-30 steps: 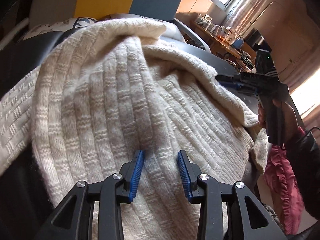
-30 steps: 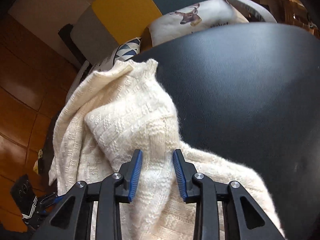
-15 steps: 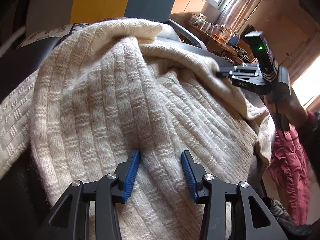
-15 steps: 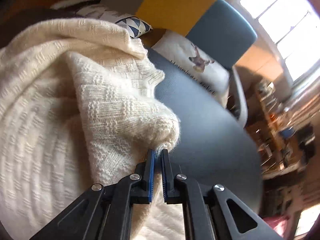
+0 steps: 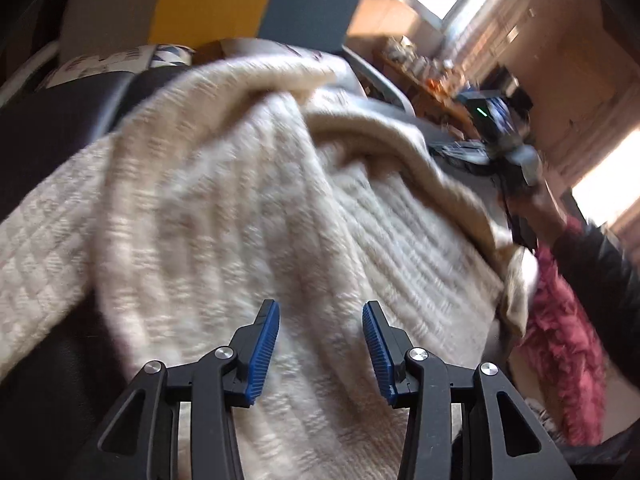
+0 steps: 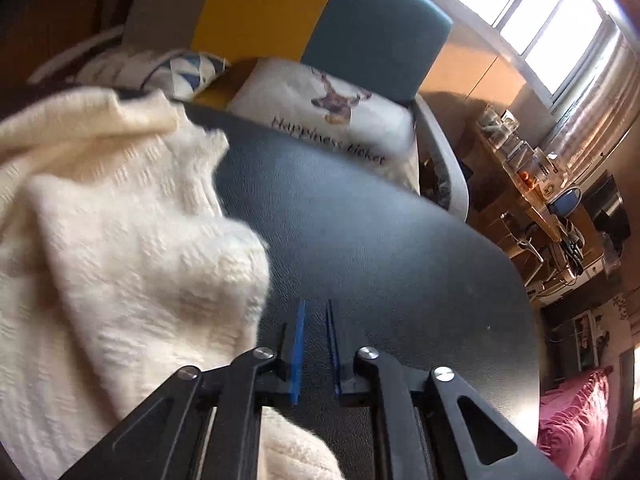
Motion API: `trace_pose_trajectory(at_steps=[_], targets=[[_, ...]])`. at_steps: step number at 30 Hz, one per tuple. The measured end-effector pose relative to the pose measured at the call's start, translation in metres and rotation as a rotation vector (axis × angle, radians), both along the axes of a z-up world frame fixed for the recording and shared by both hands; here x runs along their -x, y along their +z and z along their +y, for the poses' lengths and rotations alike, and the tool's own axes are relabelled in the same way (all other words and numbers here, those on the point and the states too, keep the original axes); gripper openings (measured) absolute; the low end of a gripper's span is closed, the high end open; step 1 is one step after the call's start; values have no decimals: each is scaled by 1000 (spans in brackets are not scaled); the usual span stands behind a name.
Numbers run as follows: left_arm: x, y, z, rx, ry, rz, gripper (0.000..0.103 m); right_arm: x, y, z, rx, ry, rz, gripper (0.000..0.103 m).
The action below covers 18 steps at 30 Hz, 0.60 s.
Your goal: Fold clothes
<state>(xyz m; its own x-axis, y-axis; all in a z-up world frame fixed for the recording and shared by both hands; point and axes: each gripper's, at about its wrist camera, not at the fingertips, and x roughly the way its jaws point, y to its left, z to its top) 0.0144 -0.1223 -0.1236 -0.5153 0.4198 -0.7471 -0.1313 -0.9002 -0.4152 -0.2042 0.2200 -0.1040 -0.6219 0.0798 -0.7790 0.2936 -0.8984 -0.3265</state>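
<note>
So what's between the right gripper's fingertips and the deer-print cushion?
Bare dark tabletop only, in the right wrist view. The sweater lies left of the right gripper, off that line to the cushion.

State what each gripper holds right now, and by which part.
Nothing: the left gripper is open over the cream sweater; the right gripper is slightly open over the dark table.

We record the sweater (image 5: 248, 216) ahead of the left gripper (image 5: 320, 344) as cream ribbed knit, coarse and matt. The table (image 6: 384, 264) beneath the right gripper (image 6: 314, 346) shows dark, faintly grained leatherette with slight sheen.
</note>
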Motion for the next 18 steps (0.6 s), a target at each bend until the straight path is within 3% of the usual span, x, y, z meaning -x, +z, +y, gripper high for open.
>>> trace_pose_trajectory(at_steps=[4, 7, 10, 13, 15, 18], targets=[[-6, 14, -56, -24, 203, 19, 44, -34, 30, -31, 228, 155, -46, 21], [-24, 18, -118, 13, 441, 17, 45, -58, 26, -64, 348, 256, -146, 22], [-37, 17, -169, 109, 606, -40, 45, -86, 1, -95, 376, 285, -224, 22], [-44, 13, -203, 241, 676, -104, 45, -99, -36, -114, 371, 255, -317, 22], [-42, 9, -214, 240, 636, -145, 52, -109, -47, -114, 395, 236, -281, 25], [-33, 0, -214, 258, 569, -193, 54, -116, -49, -105, 488, 198, -234, 26]])
